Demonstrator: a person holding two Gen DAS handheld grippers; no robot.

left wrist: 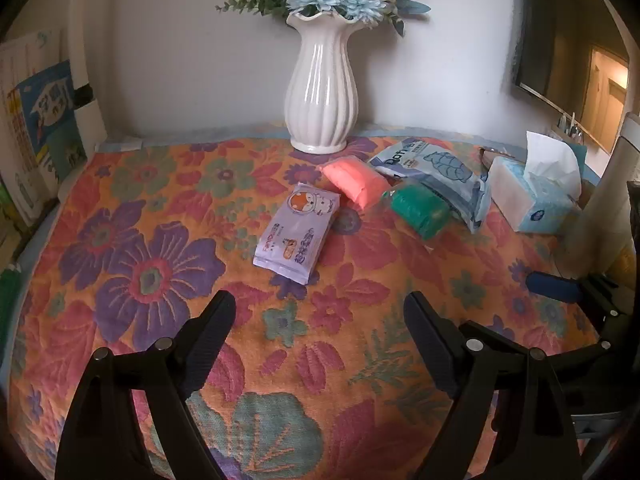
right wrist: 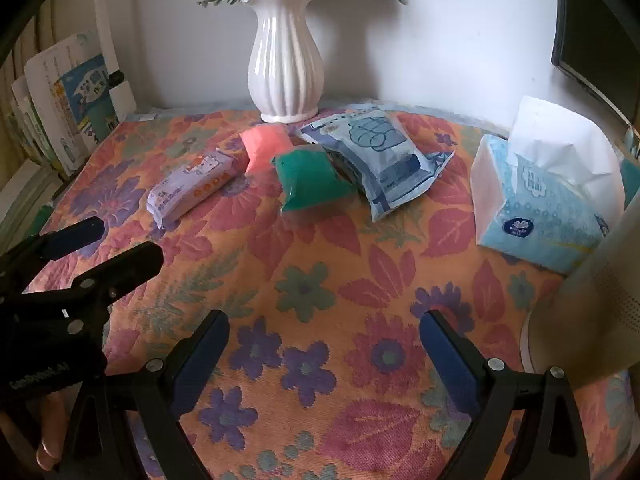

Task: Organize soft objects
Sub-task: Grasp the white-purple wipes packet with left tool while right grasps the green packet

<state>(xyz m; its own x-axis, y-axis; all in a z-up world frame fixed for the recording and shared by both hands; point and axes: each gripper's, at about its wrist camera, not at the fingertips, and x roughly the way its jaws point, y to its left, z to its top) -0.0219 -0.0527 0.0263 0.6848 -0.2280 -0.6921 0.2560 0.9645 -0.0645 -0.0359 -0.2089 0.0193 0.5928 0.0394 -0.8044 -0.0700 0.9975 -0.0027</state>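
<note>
On the flowered tablecloth lie a purple wipes pack (left wrist: 297, 233) (right wrist: 192, 187), a pink soft pack (left wrist: 354, 182) (right wrist: 265, 146), a green soft pack (left wrist: 420, 210) (right wrist: 310, 186) and a blue-white pouch (left wrist: 438, 180) (right wrist: 380, 160). A tissue pack (left wrist: 532, 196) (right wrist: 548, 208) stands at the right. My left gripper (left wrist: 320, 316) is open and empty, short of the purple pack. It also shows in the right wrist view (right wrist: 124, 242). My right gripper (right wrist: 324, 334) is open and empty, well short of the green pack.
A white ribbed vase (left wrist: 322, 92) (right wrist: 285, 64) with blue flowers stands at the back against the wall. Books (left wrist: 36, 132) (right wrist: 68, 112) stand at the left edge. A white cylinder (right wrist: 592, 312) stands close at the right. A dark screen (left wrist: 560, 40) hangs at the far right.
</note>
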